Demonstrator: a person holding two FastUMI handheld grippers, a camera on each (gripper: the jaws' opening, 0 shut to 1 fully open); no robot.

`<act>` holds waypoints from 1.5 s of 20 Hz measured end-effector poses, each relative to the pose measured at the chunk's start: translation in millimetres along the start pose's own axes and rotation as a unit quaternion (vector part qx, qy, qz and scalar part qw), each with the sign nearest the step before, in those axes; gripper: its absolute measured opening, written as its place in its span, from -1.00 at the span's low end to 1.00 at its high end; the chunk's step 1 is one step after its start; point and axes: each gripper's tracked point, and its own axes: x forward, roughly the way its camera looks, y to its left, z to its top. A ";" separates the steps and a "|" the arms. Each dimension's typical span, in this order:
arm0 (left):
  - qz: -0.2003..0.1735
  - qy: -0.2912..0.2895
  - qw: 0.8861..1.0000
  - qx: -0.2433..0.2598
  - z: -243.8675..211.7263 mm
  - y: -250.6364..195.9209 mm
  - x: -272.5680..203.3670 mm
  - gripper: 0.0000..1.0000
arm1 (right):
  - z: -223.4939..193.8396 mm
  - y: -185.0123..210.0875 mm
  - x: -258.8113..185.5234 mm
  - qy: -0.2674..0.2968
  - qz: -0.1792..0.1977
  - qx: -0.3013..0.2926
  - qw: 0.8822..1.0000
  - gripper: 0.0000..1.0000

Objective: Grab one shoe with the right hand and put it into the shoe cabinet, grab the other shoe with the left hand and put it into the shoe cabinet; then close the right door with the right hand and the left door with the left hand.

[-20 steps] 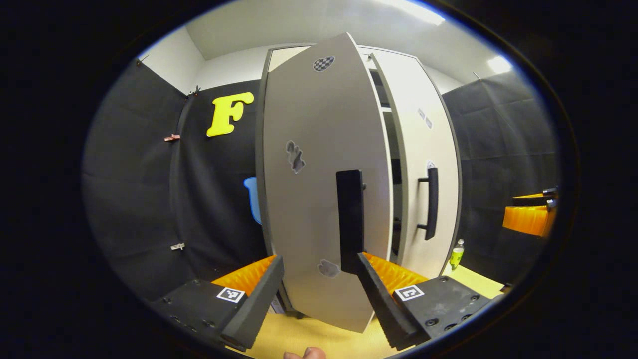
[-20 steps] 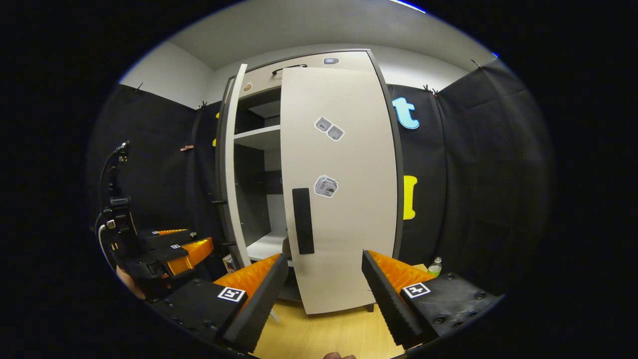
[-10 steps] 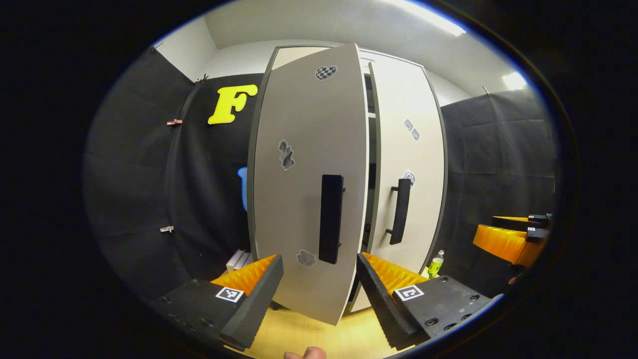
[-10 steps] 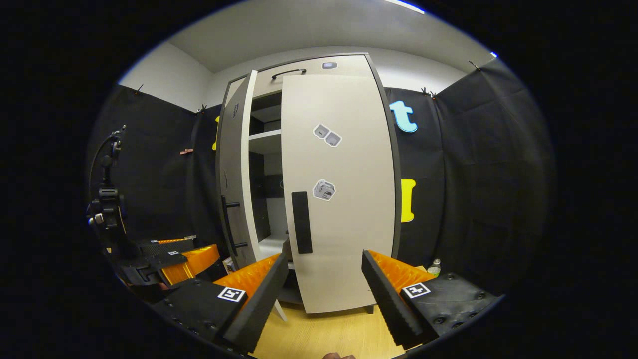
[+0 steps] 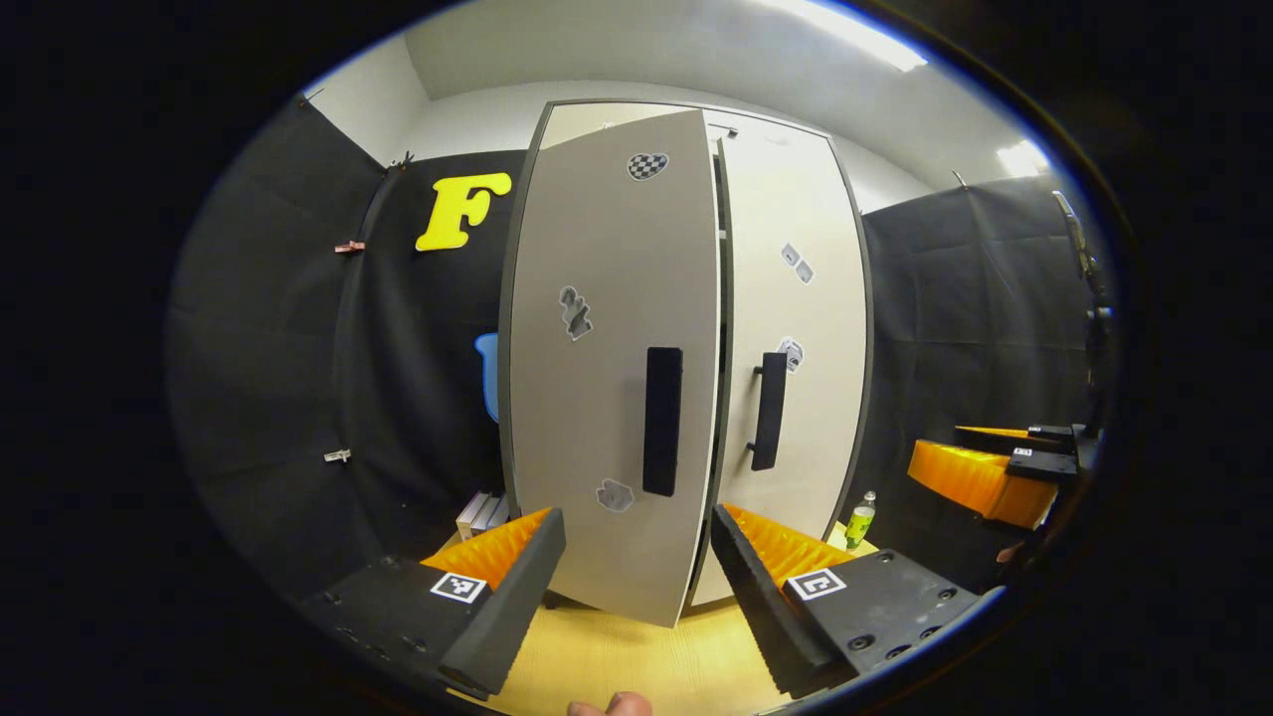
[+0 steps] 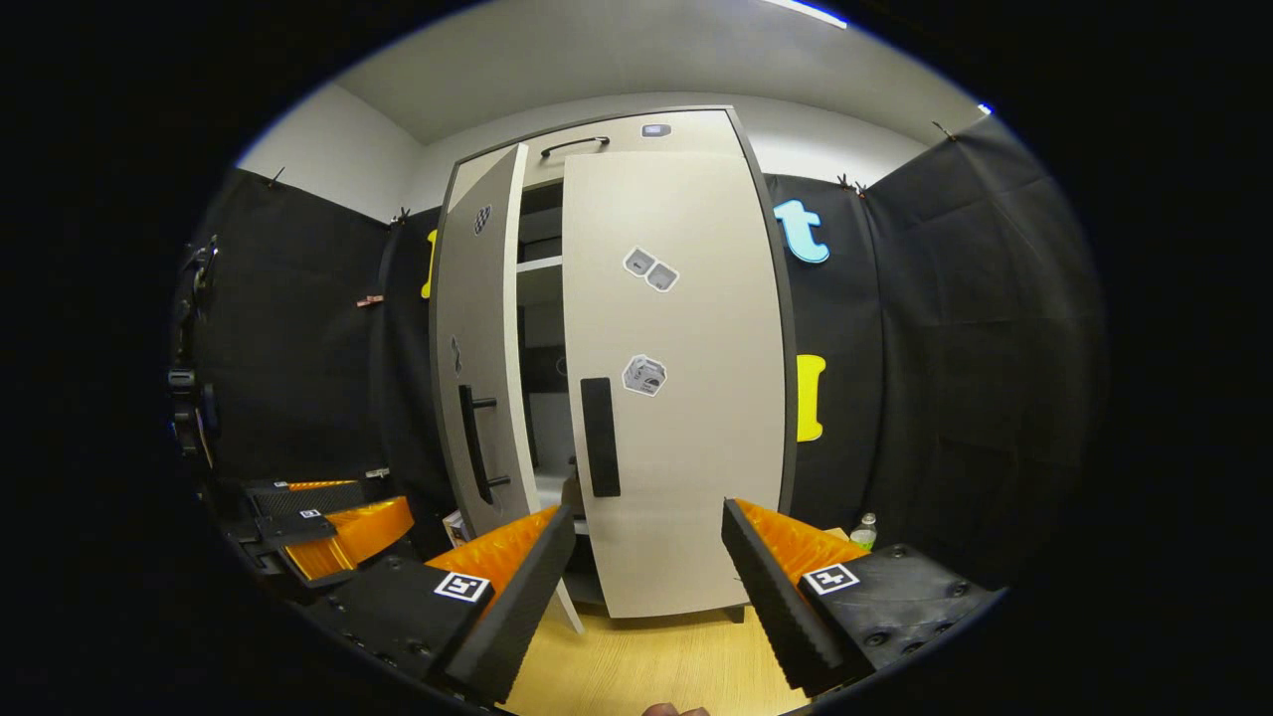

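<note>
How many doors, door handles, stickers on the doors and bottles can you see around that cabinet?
Doors: 2, the left door and the right door.
Door handles: 2, one on the left door, one on the right.
Stickers: 6, three left, three right.
Bottles: 1.
Total: 11.

The pale wood floor (image 6: 656,666) carries the shoe cabinet (image 6: 676,398) and a bottle (image 6: 867,532).

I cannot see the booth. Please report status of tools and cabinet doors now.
Left tool open, empty. Right tool open, empty. Right door nearly shut, left door ajar with a gap. Nothing in the door's path.
</note>
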 end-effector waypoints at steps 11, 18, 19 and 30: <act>-0.001 0.006 1.000 0.007 -5.1 -0.2 -7.1 0.88 | 2.3 3.5 -4.0 -0.006 -0.001 -0.009 1.000 0.96; -0.004 0.007 1.000 0.008 -2.3 1.1 -5.5 0.88 | 5.7 10.5 -5.3 -0.012 0.002 -0.026 1.000 0.97; -0.004 0.006 1.000 0.007 -2.4 0.8 -5.8 0.88 | 5.8 11.0 -5.4 -0.013 0.003 -0.026 1.000 0.96; -0.004 -0.009 1.000 0.019 4.5 -4.5 -8.0 0.89 | 5.6 10.2 -4.8 -0.008 0.002 -0.027 1.000 0.97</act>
